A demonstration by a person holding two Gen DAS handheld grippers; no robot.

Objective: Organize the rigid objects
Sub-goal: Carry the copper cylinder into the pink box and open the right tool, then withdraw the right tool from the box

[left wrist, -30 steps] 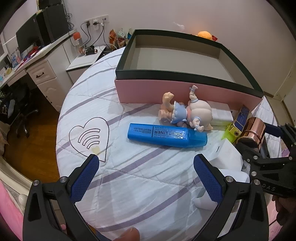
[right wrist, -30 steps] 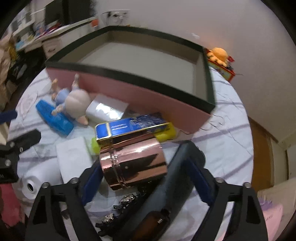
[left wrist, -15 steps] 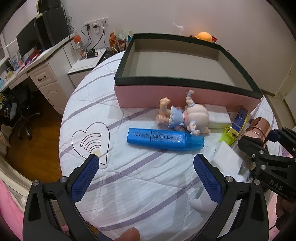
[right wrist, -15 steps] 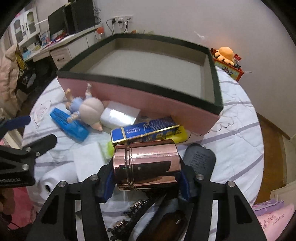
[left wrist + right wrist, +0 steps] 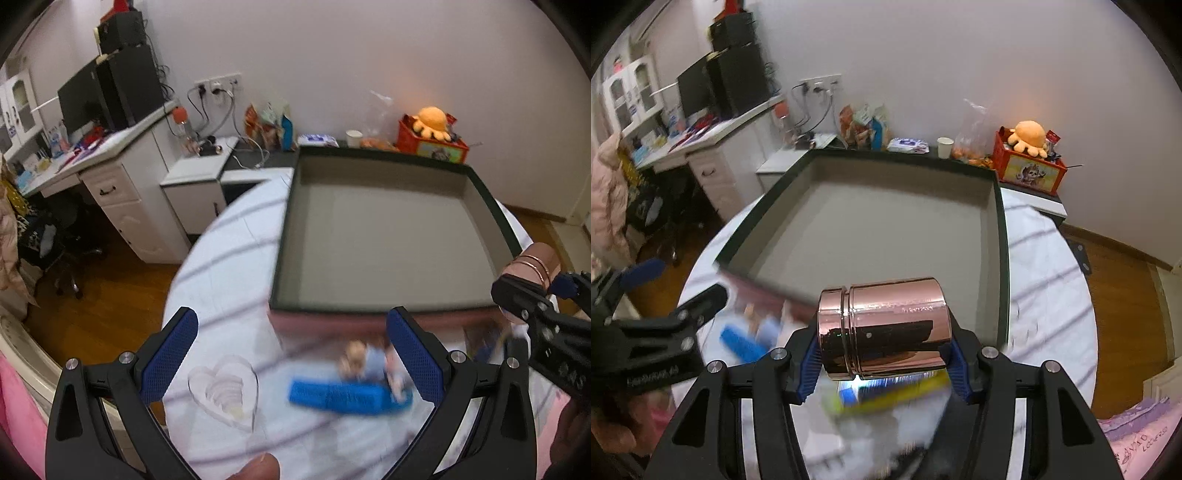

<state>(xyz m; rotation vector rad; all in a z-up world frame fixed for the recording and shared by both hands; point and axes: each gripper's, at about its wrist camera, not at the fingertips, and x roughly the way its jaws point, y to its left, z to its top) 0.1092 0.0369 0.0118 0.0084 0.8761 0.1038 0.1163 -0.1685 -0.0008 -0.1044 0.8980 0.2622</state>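
Observation:
My right gripper (image 5: 882, 363) is shut on a shiny rose-gold metal can (image 5: 882, 326), held on its side above the near edge of the open pink box (image 5: 886, 236). The can (image 5: 532, 260) also shows at the right of the left wrist view, over the box's near right corner. The box (image 5: 384, 243) has a dark rim and a bare grey floor. My left gripper (image 5: 295, 354) is open and empty, raised above the table. Below it lie a blue highlighter (image 5: 343, 397) and a small doll (image 5: 369, 360), both blurred.
A round table with a white striped cloth (image 5: 221, 280) carries a heart-shaped print (image 5: 225, 387). A blue-and-yellow package (image 5: 886, 395) and white items lie blurred under the can. A desk (image 5: 110, 173) stands at the left; an orange plush toy (image 5: 1030, 136) sits behind the box.
Both grippers have risen and tilted up. The right gripper closed on the can and lifted it from the table to above the box's near edge.

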